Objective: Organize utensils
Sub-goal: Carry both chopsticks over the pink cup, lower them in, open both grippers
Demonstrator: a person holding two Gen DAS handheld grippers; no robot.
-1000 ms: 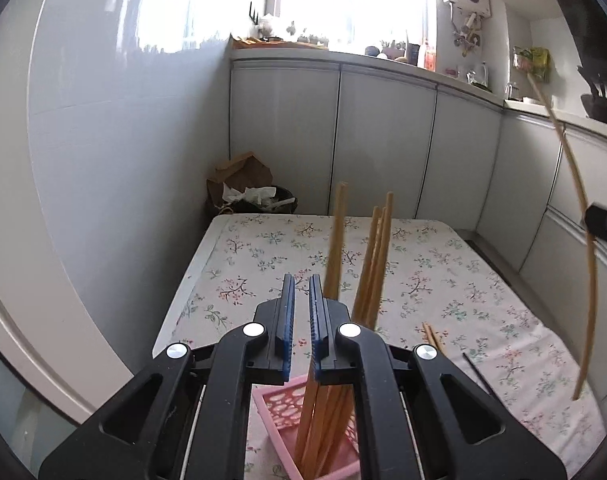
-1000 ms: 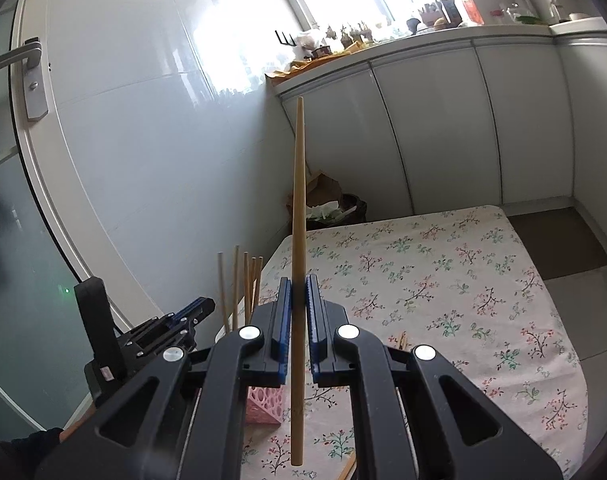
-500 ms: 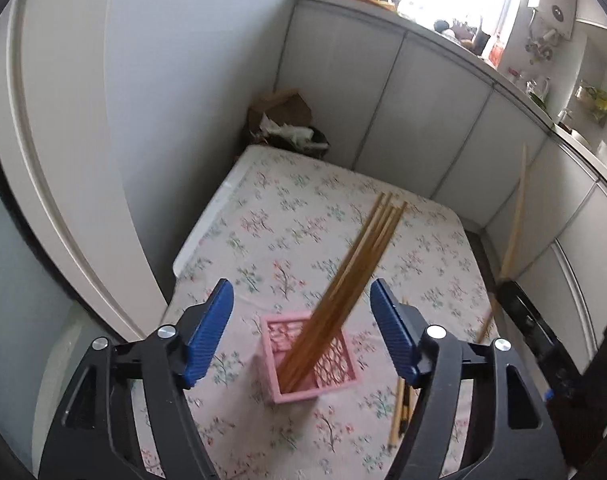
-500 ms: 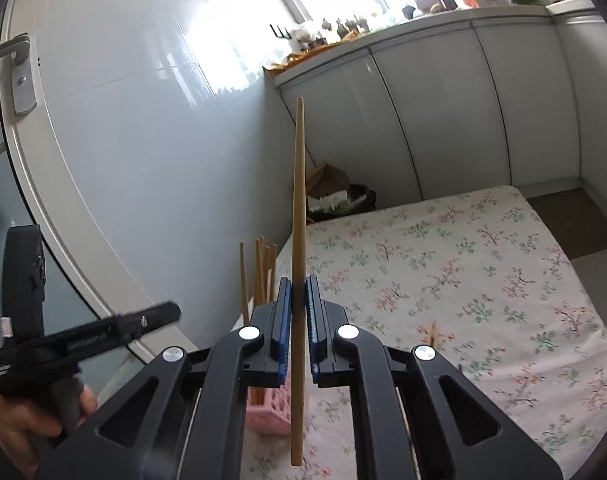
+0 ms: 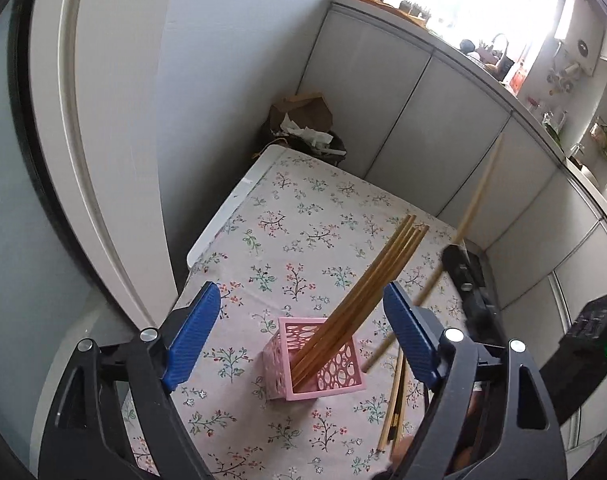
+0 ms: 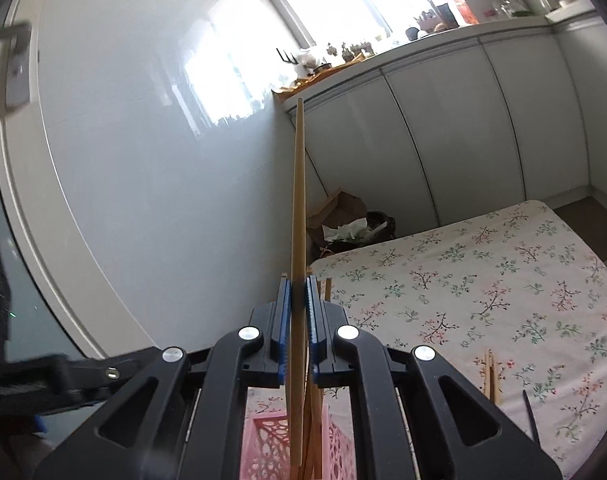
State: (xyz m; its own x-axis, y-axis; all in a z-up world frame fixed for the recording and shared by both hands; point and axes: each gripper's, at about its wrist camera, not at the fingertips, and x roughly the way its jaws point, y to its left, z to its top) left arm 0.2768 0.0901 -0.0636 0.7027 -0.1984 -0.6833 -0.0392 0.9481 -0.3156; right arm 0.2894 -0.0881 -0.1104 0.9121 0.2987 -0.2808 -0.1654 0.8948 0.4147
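Note:
A pink openwork holder stands on the floral tablecloth with several wooden chopsticks leaning in it to the upper right. My left gripper hangs above and behind it. Its jaws are opening wide and the pads touch nothing. My right gripper is shut on one upright wooden chopstick. The stick's lower end hangs just over the holder. In the left wrist view that gripper and its stick come in from the right.
Loose chopsticks lie on the table right of the holder, also seen as chopsticks beside a dark stick. A bin with cardboard stands beyond the far corner. A white wall runs along the left, cabinets behind.
My left gripper went from shut to wide open, rose and tipped down over the holder. My right gripper carried its chopstick leftward until it hangs over the holder.

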